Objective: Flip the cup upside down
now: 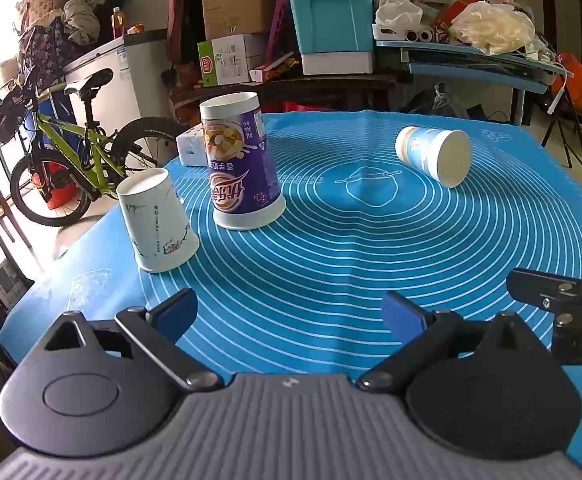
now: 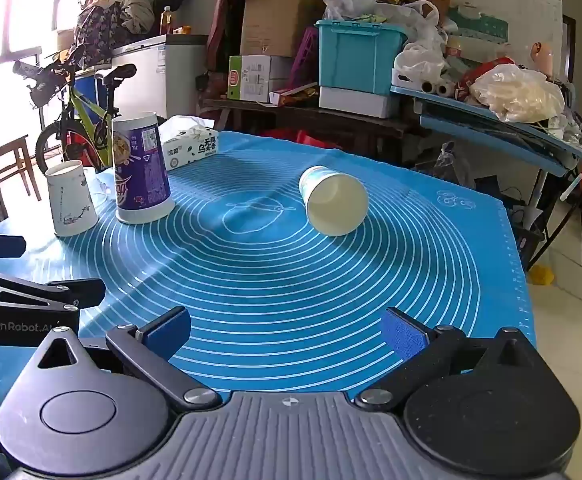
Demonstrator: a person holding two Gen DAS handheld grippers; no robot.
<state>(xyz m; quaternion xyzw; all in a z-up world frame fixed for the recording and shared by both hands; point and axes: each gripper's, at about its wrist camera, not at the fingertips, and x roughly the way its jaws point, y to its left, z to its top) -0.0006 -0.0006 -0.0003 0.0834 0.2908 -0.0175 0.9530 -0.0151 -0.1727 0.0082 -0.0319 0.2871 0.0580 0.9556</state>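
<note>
A paper cup (image 1: 435, 155) with a blue and white print lies on its side on the blue mat (image 1: 331, 248), its open mouth facing me; it also shows in the right wrist view (image 2: 333, 205). A white cup (image 1: 156, 224) and a taller purple cup (image 1: 241, 166) stand upside down at the left, also seen in the right wrist view as the white cup (image 2: 70, 199) and purple cup (image 2: 139, 168). My left gripper (image 1: 291, 316) is open and empty above the mat's near edge. My right gripper (image 2: 287, 332) is open and empty, well short of the lying cup.
A tissue box (image 2: 190, 145) sits at the mat's far left edge. Behind the table stand a green bicycle (image 1: 87, 152), a teal storage bin (image 1: 333, 20), cardboard boxes and a cluttered blue shelf (image 1: 479, 60). The other gripper shows at each view's edge (image 1: 563, 300).
</note>
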